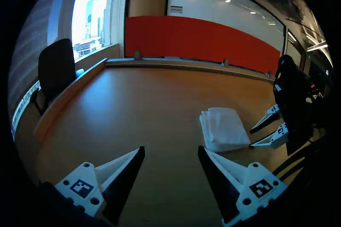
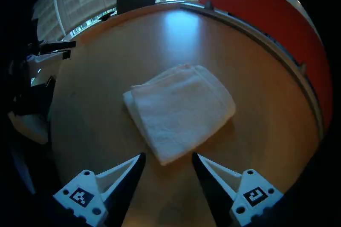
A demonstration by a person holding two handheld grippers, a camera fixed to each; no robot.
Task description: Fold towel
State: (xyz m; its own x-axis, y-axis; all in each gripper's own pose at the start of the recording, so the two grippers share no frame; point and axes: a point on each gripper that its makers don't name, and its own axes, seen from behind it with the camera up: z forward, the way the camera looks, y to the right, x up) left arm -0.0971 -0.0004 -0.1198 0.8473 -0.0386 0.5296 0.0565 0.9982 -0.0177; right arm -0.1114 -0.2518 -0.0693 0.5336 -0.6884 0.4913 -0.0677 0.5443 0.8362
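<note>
Towel [image 2: 181, 110]: white terry cloth, folded into a thick, roughly rectangular pad with layered edges showing along its left side. It lies flat on the wooden bench [image 2: 255, 99], set at an angle in the right gripper view, with one corner pointing toward the camera.

The right gripper [image 2: 168, 155] has its two fingers spread wide. Their tips stand either side of that near corner, just beside it and low over the bench, and nothing is pinched between them. In the left gripper view the same towel [image 1: 223, 129] sits to the right of centre, and the right gripper [image 1: 251, 139] shows beyond it with its white fingers pointing at the towel's right edge, close to it. I cannot tell whether they touch the cloth.

The left gripper [image 1: 171, 149] is also spread wide and holds nothing, with only bare bench [image 1: 140, 107] between its fingers. It is apart from the towel, which lies just past its right-hand finger. Each finger carries a square black-and-white marker.

Farther out, a raised ledge [image 1: 183, 63] runs along the back of the bench, with a red partition panel [image 1: 200, 35] behind it and a glass wall above. A black office chair [image 1: 55, 67] stands at the bench's far corner, beside a bright window [image 1: 91, 14].
</note>
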